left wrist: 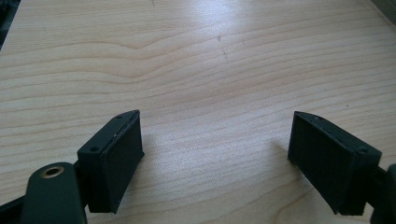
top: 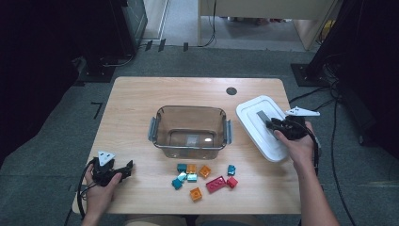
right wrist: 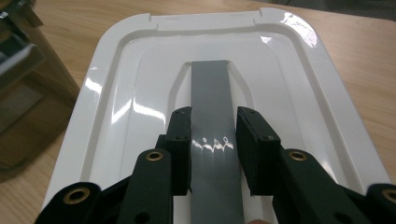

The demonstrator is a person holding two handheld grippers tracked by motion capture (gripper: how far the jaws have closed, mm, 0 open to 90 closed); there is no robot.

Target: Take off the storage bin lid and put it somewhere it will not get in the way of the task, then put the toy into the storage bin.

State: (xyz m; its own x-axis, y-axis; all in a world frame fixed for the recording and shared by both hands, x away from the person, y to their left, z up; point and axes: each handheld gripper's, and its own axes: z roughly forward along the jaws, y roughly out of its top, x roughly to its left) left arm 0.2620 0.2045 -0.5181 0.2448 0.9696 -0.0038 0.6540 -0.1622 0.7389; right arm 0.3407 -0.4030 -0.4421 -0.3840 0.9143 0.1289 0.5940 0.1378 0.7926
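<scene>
A white container lid lies at the table's right side, reaching past the right edge. A grey strip handle runs down the lid's middle. My right gripper is shut on that strip, one pad pressed to each side. A clear empty container stands mid-table. My left gripper rests open at the front left over bare wood, with nothing between its jaws.
Several loose bricks lie in front of the container: teal, orange, a long red one. The container's side sits just left of the lid. A round hole marks the table's far side.
</scene>
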